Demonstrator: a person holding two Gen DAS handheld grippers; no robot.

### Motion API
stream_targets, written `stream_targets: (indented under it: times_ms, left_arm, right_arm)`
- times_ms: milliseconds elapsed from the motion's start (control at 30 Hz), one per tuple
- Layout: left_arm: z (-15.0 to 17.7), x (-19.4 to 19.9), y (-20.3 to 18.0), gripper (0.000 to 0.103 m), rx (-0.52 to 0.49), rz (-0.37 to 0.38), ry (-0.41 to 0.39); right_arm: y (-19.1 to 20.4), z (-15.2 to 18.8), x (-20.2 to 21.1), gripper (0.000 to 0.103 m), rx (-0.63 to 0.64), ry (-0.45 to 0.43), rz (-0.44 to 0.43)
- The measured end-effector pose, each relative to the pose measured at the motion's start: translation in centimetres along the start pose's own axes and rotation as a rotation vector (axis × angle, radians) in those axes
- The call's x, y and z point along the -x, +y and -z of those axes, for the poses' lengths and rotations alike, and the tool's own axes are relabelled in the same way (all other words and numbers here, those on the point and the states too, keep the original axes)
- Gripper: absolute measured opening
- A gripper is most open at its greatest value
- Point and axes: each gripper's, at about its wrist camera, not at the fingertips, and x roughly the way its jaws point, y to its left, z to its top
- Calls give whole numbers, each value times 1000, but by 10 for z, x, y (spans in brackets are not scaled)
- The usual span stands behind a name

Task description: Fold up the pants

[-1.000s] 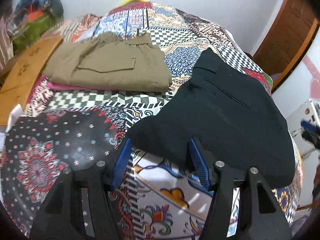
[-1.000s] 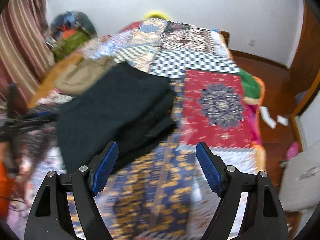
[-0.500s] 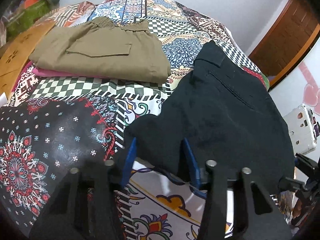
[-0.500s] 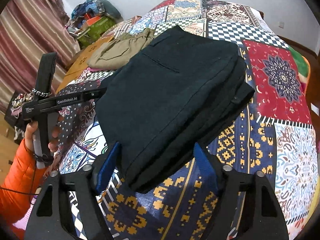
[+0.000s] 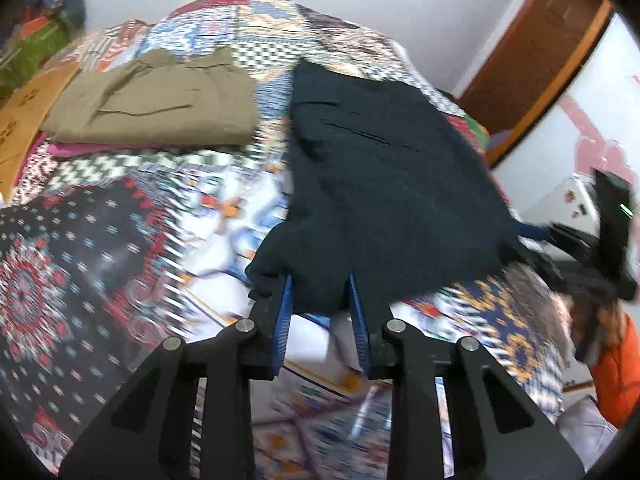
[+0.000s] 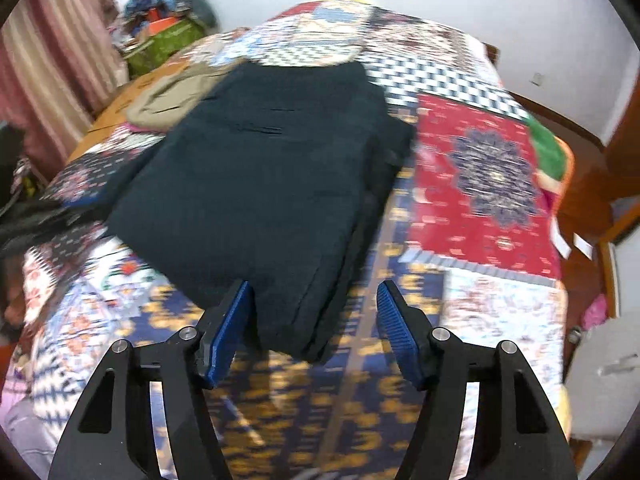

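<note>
Folded black pants (image 5: pixel 384 184) lie on the patchwork bedspread (image 5: pixel 92 240); they also show in the right wrist view (image 6: pixel 260 184). My left gripper (image 5: pixel 320 300) has its blue pads closed on the near left corner of the pants. My right gripper (image 6: pixel 316 320) is open, its pads on either side of the near right corner of the pants, which lies between them. Both views are blurred by motion.
Folded olive pants (image 5: pixel 156 108) lie on a pink garment at the back left of the bed. A wooden board (image 5: pixel 24 120) runs along the left edge. A pile of bags (image 6: pixel 168 28) sits by the curtain. A wooden door (image 5: pixel 536 56) stands at the right.
My left gripper has narrowed onto the pants' corner and lifted it. My right gripper has moved in from the bed's right side until the pants' near edge lies between its open pads.
</note>
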Motion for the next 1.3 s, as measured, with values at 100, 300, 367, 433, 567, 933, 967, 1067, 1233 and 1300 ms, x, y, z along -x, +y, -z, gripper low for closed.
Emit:
stream_targets:
  times_ms: [100, 300, 367, 433, 567, 933, 967, 1067, 1233, 1300]
  left_arm:
    - [10, 3, -12, 18, -7, -17, -9]
    - [22, 4, 7, 14, 41, -106, 34]
    - [19, 10, 13, 14, 47, -133, 27]
    - [10, 20, 15, 14, 46, -141, -6]
    - [-20, 29, 6, 15, 17, -115, -65]
    - [-94, -66, -7, 15, -116, -190, 27]
    - [-98, -76, 1, 15, -110, -213, 41]
    - [-103, -89, 23, 16, -68, -263, 52]
    - [-101, -81, 60, 16, 22, -266, 67]
    - [-99, -69, 61, 21, 22, -235, 56]
  right_arm:
    - [-16, 0, 2, 54, -46, 5, 12]
    - [-11, 3, 22, 54, -43, -32, 37]
    - [-14, -1, 31, 54, -55, -59, 27]
    - [-17, -6, 40, 56, -69, -92, 21]
    - [-19, -20, 48, 59, -84, -138, -7]
    - [-9, -26, 9, 59, -57, -78, -50]
    - [-9, -23, 1, 59, -49, -55, -41]
    - [-14, -9, -13, 61, -45, -15, -25]
    - [-36, -4, 2, 64, -118, -38, -45]
    - [-41, -6, 10, 64, -126, -56, -48]
